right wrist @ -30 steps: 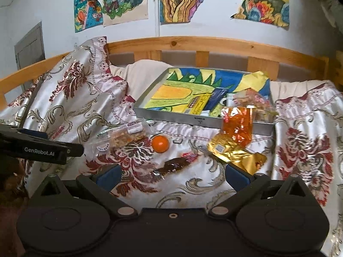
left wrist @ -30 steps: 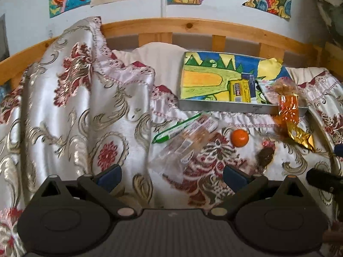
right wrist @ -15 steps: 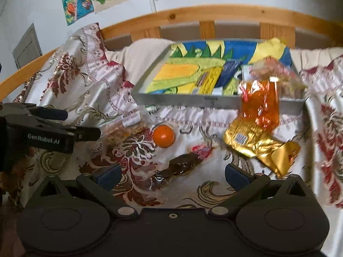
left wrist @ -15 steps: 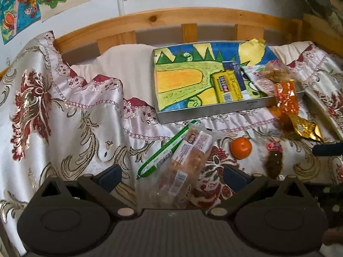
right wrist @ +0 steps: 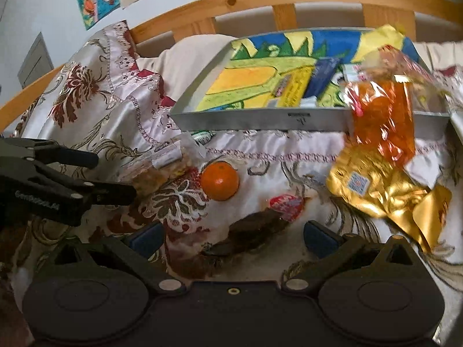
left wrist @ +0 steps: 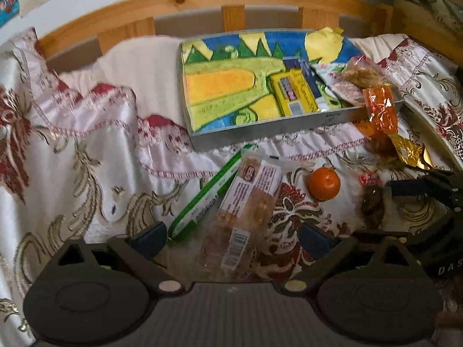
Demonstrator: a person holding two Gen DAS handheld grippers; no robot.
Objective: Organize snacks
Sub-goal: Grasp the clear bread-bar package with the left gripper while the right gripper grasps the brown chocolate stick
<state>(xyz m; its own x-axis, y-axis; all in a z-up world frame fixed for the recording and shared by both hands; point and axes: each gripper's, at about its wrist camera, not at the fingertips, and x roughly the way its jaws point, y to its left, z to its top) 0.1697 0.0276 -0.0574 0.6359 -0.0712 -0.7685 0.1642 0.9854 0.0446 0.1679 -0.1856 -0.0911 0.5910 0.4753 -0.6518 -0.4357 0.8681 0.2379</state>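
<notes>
My left gripper (left wrist: pixel 233 235) is open, its fingers on either side of a clear bag of biscuits (left wrist: pixel 244 212) lying on the bedspread. A green stick pack (left wrist: pixel 208 193) lies just left of the bag. My right gripper (right wrist: pixel 233 235) is open over a dark wrapped snack (right wrist: pixel 254 231) with a red end. An orange (right wrist: pixel 220 180) lies between the two snacks and also shows in the left wrist view (left wrist: pixel 323 184). A grey tray (right wrist: pixel 260 121) with a painted lining holds a yellow box (left wrist: pixel 292 94) and other packets.
An orange wrapper (right wrist: pixel 382 121) hangs over the tray's front right rim, above a gold foil packet (right wrist: pixel 385 190). A wooden bed rail (left wrist: pixel 231 0) runs behind the tray. The patterned bedspread (left wrist: pixel 72 150) is bunched up on the left.
Both grippers have moved forward and down. The biscuit bag now lies between the left fingers and the dark snack between the right fingers.
</notes>
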